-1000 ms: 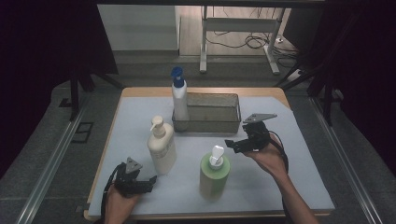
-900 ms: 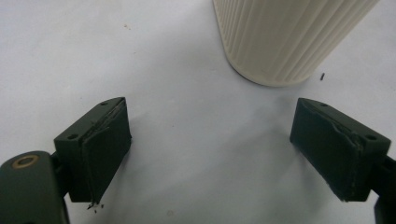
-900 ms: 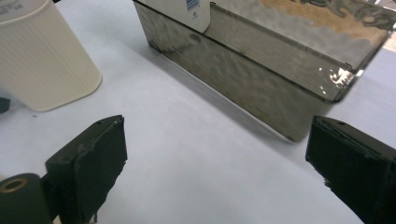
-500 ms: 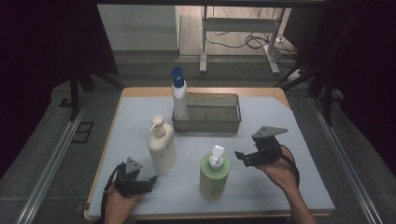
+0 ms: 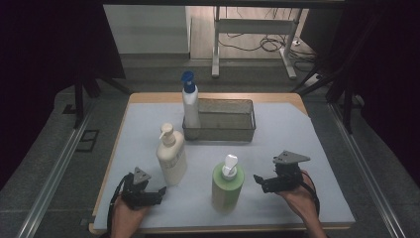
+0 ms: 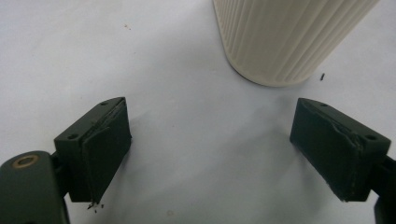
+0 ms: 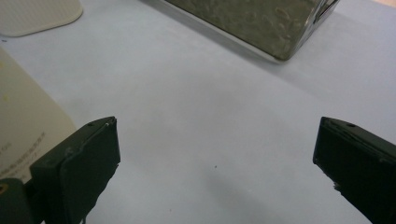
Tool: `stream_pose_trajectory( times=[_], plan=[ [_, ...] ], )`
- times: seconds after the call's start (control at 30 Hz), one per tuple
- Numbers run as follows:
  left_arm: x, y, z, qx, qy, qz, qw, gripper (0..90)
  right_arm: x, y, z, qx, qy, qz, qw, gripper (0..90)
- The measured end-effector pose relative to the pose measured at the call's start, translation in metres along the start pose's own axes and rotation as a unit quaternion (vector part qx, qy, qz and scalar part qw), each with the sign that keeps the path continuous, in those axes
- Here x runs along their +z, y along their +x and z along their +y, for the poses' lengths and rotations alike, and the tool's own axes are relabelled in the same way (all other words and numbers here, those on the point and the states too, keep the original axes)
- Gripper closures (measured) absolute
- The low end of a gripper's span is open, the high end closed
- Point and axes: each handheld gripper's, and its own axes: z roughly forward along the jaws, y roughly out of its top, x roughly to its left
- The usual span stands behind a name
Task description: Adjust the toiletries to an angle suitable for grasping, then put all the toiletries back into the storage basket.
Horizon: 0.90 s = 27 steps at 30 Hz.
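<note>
On the white mat stand a cream pump bottle [image 5: 171, 158] and a green pump bottle [image 5: 227, 183]. A white bottle with a blue pump [image 5: 190, 101] stands at the left end of a metal mesh basket [image 5: 233, 121]; whether it is inside I cannot tell. My left gripper [image 5: 161, 191] rests low at the near left, open [image 6: 224, 149], pointing at the cream bottle's ribbed base [image 6: 285, 37]. My right gripper [image 5: 257, 181] hovers just right of the green bottle, open wide [image 7: 215, 163]; its jaws have just been opening further, with nothing between them. The green bottle's label [image 7: 23, 126] is beside its left jaw.
The basket's corner [image 7: 261, 23] lies ahead of the right gripper, with bare mat between. The mat's near edge [image 5: 223, 223] runs just behind both hands. Dark floor and metal table legs [image 5: 215, 49] lie beyond the far edge.
My right hand has come down and back toward the near right, from beside the green bottle's pump to low beside its body. The left hand has kept still.
</note>
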Motion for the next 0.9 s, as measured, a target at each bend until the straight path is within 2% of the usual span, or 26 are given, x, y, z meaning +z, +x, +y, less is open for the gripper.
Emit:
stream_pose_trajectory(
  times=[0.07, 0.37, 0.4, 0.5, 0.67, 0.8, 0.87, 0.9],
  plan=[
    [0.0, 0.0, 0.0, 0.0, 0.0, 0.0, 1.0, 12.2, 0.002, 0.001, -0.009, 0.009, 0.001, 0.001, 1.0, 0.7],
    [0.0, 0.0, 0.0, 0.0, 0.0, 0.0, 1.0, 12.2, 0.009, 0.003, -0.028, 0.005, 0.018, -0.006, 0.9998, 0.0],
    [0.0, 0.0, 0.0, 0.0, 0.0, 0.0, 1.0, 12.2, 0.011, 0.003, -0.033, 0.001, 0.028, -0.008, 0.9996, 0.0],
    [0.0, 0.0, 0.0, 0.0, 0.0, 0.0, 1.0, 12.2, 0.012, 0.002, -0.036, 0.0, 0.033, -0.009, 0.9994, 0.0],
    [0.0, 0.0, 0.0, 0.0, 0.0, 0.0, 1.0, 12.2, 0.011, 0.0, -0.037, 0.03, 0.038, 0.002, 0.9988, 0.0],
    [0.0, 0.0, 0.0, 0.0, 0.0, 0.0, 1.0, 12.2, 0.011, 0.0, -0.038, 0.037, 0.042, 0.009, 0.9984, 0.0],
    [0.0, 0.0, 0.0, 0.0, 0.0, 0.001, 1.0, 12.2, 0.009, 0.003, -0.038, 0.032, 0.046, 0.003, 0.9984, 0.0],
    [0.0, 0.0, 0.0, 0.0, 0.0, 0.001, 1.0, 12.2, 0.008, 0.004, -0.038, 0.033, 0.048, 0.003, 0.9983, 3.3]
  ],
)
